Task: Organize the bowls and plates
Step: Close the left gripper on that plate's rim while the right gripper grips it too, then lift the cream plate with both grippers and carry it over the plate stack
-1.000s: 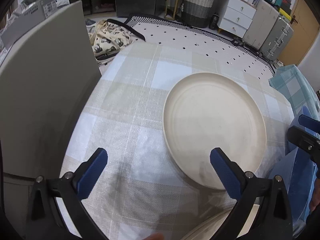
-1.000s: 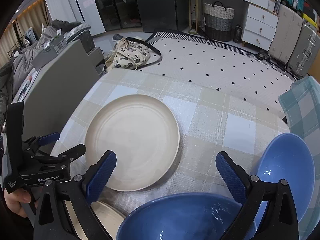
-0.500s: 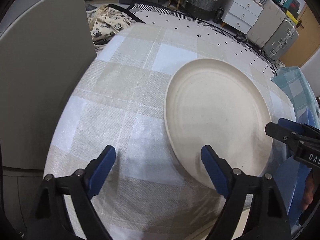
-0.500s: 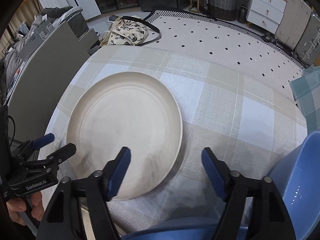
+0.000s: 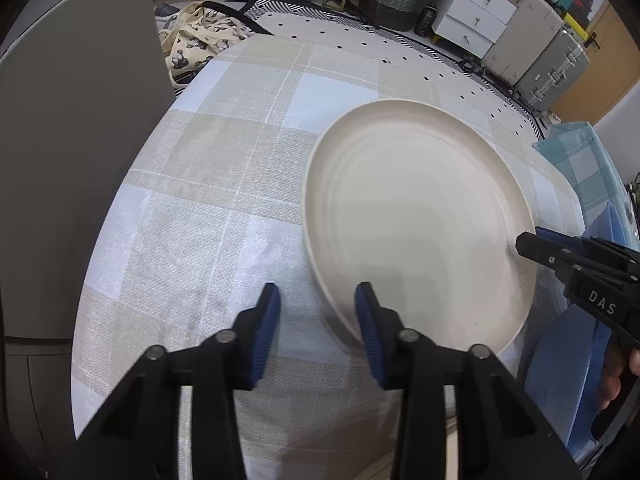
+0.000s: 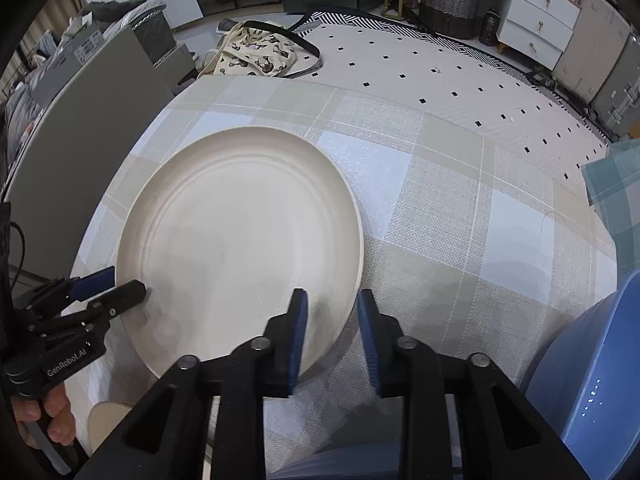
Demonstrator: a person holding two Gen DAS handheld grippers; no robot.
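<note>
A large cream plate (image 5: 420, 220) lies on the checked tablecloth; it also shows in the right wrist view (image 6: 240, 240). My left gripper (image 5: 316, 320) straddles its near left rim, jaws partly closed with a gap, one finger over the plate and one outside. My right gripper (image 6: 330, 328) straddles the near right rim the same way. Each gripper shows in the other's view, the right gripper (image 5: 560, 252) and the left gripper (image 6: 108, 292), with one finger above the rim and one below. Blue bowls (image 6: 592, 380) sit at the right.
A grey chair back (image 5: 72, 140) stands left of the table. A second cream plate (image 6: 108, 420) peeks in at the table's near edge. A teal checked chair (image 5: 592, 172) is at the right. Floor, tote bag (image 6: 260, 56) and drawers lie beyond.
Both grippers moved forward to the plate's rim and their jaws narrowed from wide open to a small gap around the rim.
</note>
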